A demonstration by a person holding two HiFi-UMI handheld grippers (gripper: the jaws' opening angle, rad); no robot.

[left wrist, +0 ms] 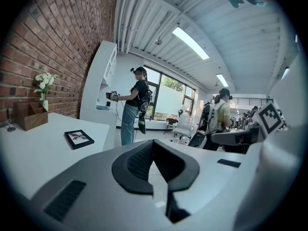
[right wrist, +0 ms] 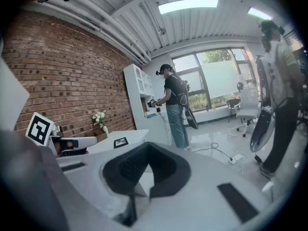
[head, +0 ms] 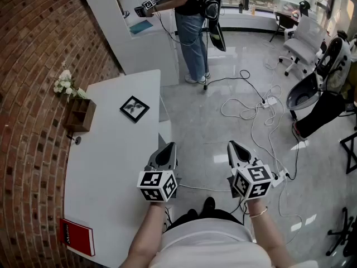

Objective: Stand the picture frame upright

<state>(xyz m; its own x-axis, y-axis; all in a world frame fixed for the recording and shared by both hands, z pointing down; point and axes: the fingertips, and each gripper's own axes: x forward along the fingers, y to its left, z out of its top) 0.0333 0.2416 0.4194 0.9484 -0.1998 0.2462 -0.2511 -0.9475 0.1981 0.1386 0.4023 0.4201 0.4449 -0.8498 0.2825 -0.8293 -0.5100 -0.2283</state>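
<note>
**Head view:** The picture frame [head: 134, 108] lies flat and face up on the far part of the white bench [head: 106, 172], near a wooden box [head: 81, 115] of white flowers [head: 67, 84] set against the brick wall. The person holds the left tool [head: 167, 151] over the bench's near edge and the right tool [head: 235, 148] out over the floor. Both are well short of the frame, a ready stance by the look of it, with the reach not yet begun. A red book [head: 77, 236] sits at the near corner.

**Left gripper view:** The jaws are pressed together on nothing. They point past the frame [left wrist: 79, 138], which lies low and to the left. To lift an edge they would likely need to spread first.

**Right gripper view:** This pair is also pressed together and empty. The frame [right wrist: 120, 142] shows small on the distant bench, and a person [right wrist: 174, 107] works at a white counter beyond.
</note>
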